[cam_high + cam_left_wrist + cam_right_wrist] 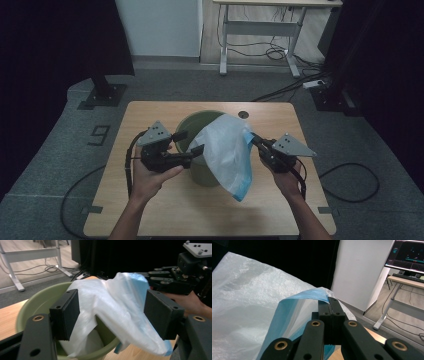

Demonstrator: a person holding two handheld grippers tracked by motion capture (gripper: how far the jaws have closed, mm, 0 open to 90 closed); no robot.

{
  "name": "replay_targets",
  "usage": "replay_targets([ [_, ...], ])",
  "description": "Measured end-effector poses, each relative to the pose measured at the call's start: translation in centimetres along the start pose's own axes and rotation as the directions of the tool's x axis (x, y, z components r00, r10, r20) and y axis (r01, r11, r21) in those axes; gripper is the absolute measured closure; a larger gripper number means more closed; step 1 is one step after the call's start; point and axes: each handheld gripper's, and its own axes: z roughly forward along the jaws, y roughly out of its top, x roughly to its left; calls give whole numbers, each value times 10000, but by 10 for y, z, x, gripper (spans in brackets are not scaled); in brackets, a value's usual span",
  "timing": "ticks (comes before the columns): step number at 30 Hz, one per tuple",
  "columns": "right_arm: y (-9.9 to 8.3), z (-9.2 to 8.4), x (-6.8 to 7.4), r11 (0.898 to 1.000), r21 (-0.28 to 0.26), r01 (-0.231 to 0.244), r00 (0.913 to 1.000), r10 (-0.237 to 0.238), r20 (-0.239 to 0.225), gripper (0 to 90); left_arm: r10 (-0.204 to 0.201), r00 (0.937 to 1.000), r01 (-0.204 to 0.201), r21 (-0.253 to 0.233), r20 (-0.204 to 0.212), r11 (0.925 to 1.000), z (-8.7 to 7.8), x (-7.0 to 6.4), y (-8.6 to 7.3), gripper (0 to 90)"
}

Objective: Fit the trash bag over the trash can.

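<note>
A green bin [200,174] stands in the middle of the wooden table [155,210]. A white plastic bag [225,150] with a blue edge drapes over the bin's right rim and hangs down its outer side. My right gripper [256,141] is shut on the bag's blue edge [312,293] and holds that corner up at the right of the bin. My left gripper [188,142] hovers over the bin's left rim, its jaws wide open. In the left gripper view the bag [117,302] lies beyond the open pads [66,312] without touching them, above the bin [32,307].
A small round hole [243,114] is in the table behind the bin. Black cables [350,180] loop on the grey floor at both sides. A white desk frame [260,30] stands at the back, and a dark stand base [102,92] sits at the far left.
</note>
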Motion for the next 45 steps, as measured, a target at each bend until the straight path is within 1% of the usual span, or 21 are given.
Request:
replay_targets([
  [2,1,1,2,10000,-5,22,10000,-22,-41,885,48,9999,-51,197,153,9998,10,-4,2,283],
  [4,3,1,3,10000,-17,24,10000,-24,-64,885,14,9995,-27,401,317,9992,21,-6,3,279],
  [8,4,3,5,9999,20,114,9999,-114,-78,885,-75,9988,41,689,490,9976,43,-13,3,273],
  [12,4,3,6,9998,68,166,9998,-165,-87,885,-98,9987,49,965,498,9953,58,-19,2,252],
  [16,4,4,7,9996,103,258,9997,-257,-58,885,-155,9989,111,1001,439,9949,67,-25,2,227],
  [20,3,6,10,9995,123,307,9995,-305,-101,885,-76,9991,33,1042,407,9945,72,-29,4,207],
  [24,4,8,12,9994,104,322,9994,-320,-157,885,-149,9993,111,1105,333,9938,80,-30,6,207],
  [26,4,8,13,9994,98,327,9993,-325,-180,885,-210,9990,162,1148,399,9933,84,-31,6,207],
  [33,6,7,14,9992,42,408,9989,-407,-239,885,-152,9996,114,1466,243,9891,99,-32,6,221],
  [37,7,5,15,9990,-10,453,9986,-453,-267,885,-66,9999,53,1516,78,9884,103,-32,5,282],
  [43,7,4,16,9987,-47,514,9982,-515,-320,884,87,10000,-89,1492,23,9888,107,-31,3,488],
  [45,7,4,16,9987,-39,505,9981,-506,-346,884,58,10000,-67,1485,62,9889,108,-30,3,556],
])
